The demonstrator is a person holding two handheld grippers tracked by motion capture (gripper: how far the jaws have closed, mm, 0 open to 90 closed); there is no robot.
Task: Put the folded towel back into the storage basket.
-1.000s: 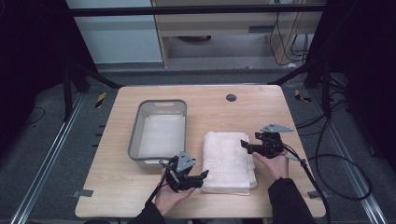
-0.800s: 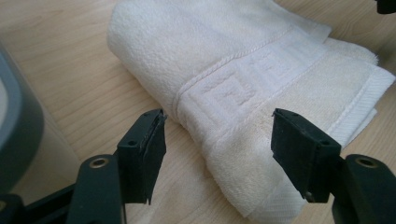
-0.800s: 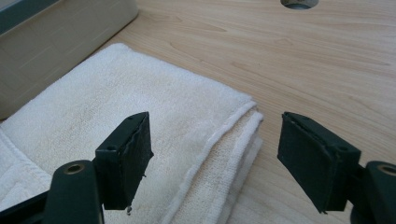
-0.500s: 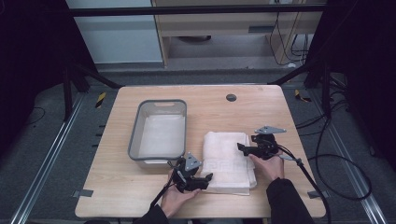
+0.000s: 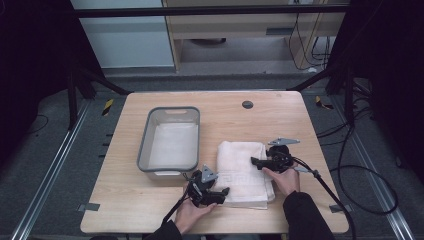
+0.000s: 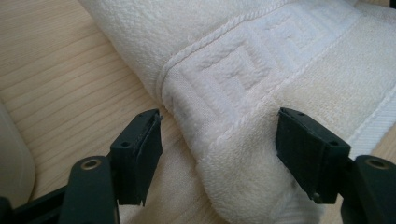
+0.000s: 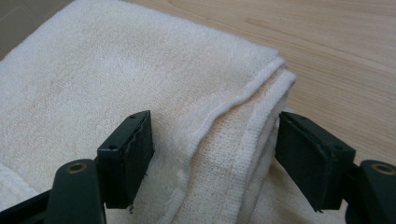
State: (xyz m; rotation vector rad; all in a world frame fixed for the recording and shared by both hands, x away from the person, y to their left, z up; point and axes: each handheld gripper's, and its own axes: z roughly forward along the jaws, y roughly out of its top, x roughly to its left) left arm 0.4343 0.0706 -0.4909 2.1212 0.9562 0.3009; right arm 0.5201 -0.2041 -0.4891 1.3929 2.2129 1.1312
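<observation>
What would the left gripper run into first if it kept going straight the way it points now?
Most likely the folded white towel: the left gripper has its jaws open on either side of the towel's near corner, so the cloth lies directly ahead. How close the jaws are to it is unclear.

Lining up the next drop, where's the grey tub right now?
In the high view, the grey tub sits left of centre on the table, just left of the folded towel and beyond the left gripper.

the towel is cream-white with a raised square-key border woven in the same colour. the tub is grey with a pale inside. the table is light wood grain. both grippers' jaws are black.
</observation>
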